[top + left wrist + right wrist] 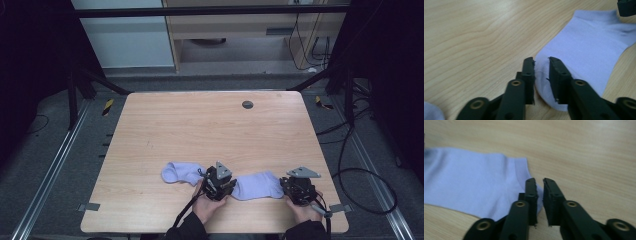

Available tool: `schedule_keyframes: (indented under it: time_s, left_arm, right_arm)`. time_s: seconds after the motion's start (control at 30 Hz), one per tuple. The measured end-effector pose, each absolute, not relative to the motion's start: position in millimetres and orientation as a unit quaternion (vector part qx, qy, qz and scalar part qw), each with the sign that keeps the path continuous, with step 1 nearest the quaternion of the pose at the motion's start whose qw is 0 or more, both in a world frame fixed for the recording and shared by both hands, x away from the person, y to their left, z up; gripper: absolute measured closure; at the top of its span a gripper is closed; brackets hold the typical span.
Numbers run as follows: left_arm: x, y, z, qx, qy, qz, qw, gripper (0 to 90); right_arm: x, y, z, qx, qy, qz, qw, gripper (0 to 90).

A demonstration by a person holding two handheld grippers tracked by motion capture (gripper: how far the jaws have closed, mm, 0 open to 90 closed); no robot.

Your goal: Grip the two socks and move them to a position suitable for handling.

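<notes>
High view: a pale lilac sock (257,185) is seen laid flat near the table's (200,130) front edge, with a second sock (177,173) just to its left, not yet paired. Left gripper (541,60) is held low, jaws slightly parted with the toe end between them; right gripper (538,180) is likewise parted at the cuff, neither pressing.
</notes>
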State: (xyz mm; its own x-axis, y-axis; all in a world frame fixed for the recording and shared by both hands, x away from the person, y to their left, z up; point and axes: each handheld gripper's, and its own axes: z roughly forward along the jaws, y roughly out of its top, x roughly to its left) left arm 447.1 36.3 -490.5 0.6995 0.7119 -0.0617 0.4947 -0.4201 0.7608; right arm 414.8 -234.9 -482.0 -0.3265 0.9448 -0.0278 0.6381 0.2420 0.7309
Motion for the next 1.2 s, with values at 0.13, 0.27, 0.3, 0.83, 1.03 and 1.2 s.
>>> schedule_keyframes:
  time_s: [0.13, 0.27, 0.3, 0.83, 1.03, 1.2]
  left_arm:
    - [448.2, 48.2, -475.5, 0.824, 0.363, 0.14, 0.411, 57.1]
    - [450.8, 67.9, -457.2, 0.816, 0.361, 0.145, 0.427, 50.4]
    - [451.5, 73.3, -453.0, 0.813, 0.364, 0.147, 0.43, 49.1]
    - [453.7, 175.4, -418.1, 0.764, 0.417, 0.206, 0.446, 43.3]
    - [451.7, 213.6, -420.5, 0.754, 0.441, 0.229, 0.43, 43.4]
    - [448.9, 239.1, -426.9, 0.747, 0.458, 0.24, 0.419, 43.7]
  right_arm:
    - [413.3, -237.0, -475.7, 0.517, 0.736, 0.359, 0.249, 68.2]
    - [413.3, -235.1, -467.7, 0.499, 0.732, 0.393, 0.248, 59.5]
    - [413.7, -233.9, -465.8, 0.495, 0.731, 0.4, 0.248, 57.4]
    - [433.3, -183.6, -441.7, 0.438, 0.753, 0.436, 0.225, 37.2]
    - [443.0, -158.3, -430.8, 0.422, 0.756, 0.45, 0.22, 35.2]
    - [448.8, -138.6, -424.2, 0.402, 0.767, 0.453, 0.214, 37.7]
